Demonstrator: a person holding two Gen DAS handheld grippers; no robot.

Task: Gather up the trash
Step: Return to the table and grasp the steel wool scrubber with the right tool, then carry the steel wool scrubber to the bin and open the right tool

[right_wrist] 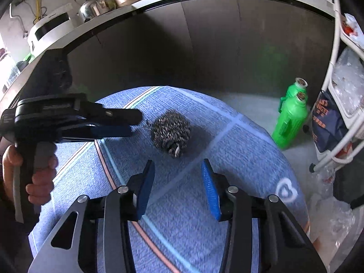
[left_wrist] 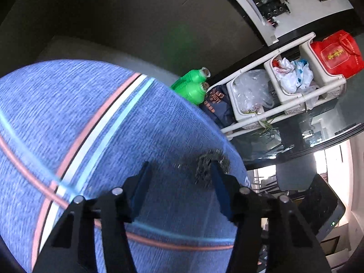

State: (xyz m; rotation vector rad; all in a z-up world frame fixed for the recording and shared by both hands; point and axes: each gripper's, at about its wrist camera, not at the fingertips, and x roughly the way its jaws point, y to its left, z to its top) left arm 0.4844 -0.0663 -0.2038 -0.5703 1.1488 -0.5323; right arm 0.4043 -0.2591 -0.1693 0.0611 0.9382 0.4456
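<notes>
A steel wool scrubber [right_wrist: 171,133] lies on a blue cloth with pink and white stripes [right_wrist: 193,204]. My right gripper [right_wrist: 177,166] hovers just short of it, open, with only cloth between its blue pads. My left gripper [right_wrist: 133,124] comes in from the left, held by a hand [right_wrist: 34,177], with its tips close to the scrubber's left side. In the left wrist view the left gripper [left_wrist: 179,175] is open over the cloth [left_wrist: 91,113]. There the scrubber [left_wrist: 202,166] sits at the tip of the right finger, partly hidden by it.
Two green bottles [right_wrist: 291,118] stand on the floor right of the cloth. Beside them are a dark blue bag [right_wrist: 325,125] and a white rack [left_wrist: 284,86] with bins of plastic bags and a red bag [left_wrist: 334,54]. Behind is a dark cabinet [right_wrist: 204,45] under a counter with a kettle [right_wrist: 91,4].
</notes>
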